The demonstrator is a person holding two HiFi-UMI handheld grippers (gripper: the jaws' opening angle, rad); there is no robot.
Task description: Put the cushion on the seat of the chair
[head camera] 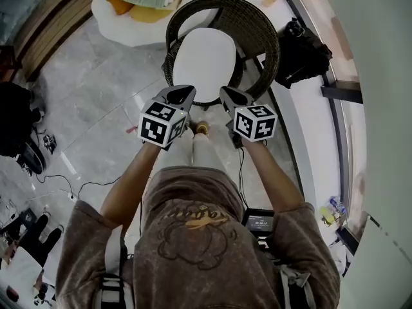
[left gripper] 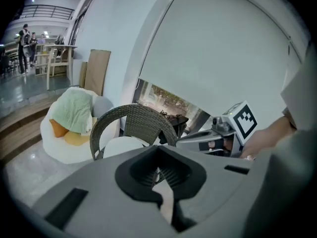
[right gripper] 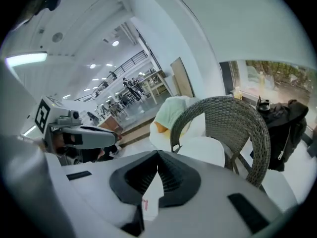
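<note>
On the chair (head camera: 261,28) seat the white cushion (head camera: 205,63) lies flat, filling the seat up to the wicker back. L gripper (head camera: 181,94) & R gripper (head camera: 234,97) hang side by side above its front edge, both w/ jaws closed on nothing. Job looks about done. Check the cushion sits centred; if not, nudge it w/ closed tips, keeping clear of the wicker.

Legible text, brands, numbers: none. Marker cubes (head camera: 161,123) behind the fingertips of the left gripper (head camera: 183,95) and right gripper (head camera: 233,97): black-and-white square patterns only. Sweatshirt back print (head camera: 191,216): lettering too blurred to read.
</note>
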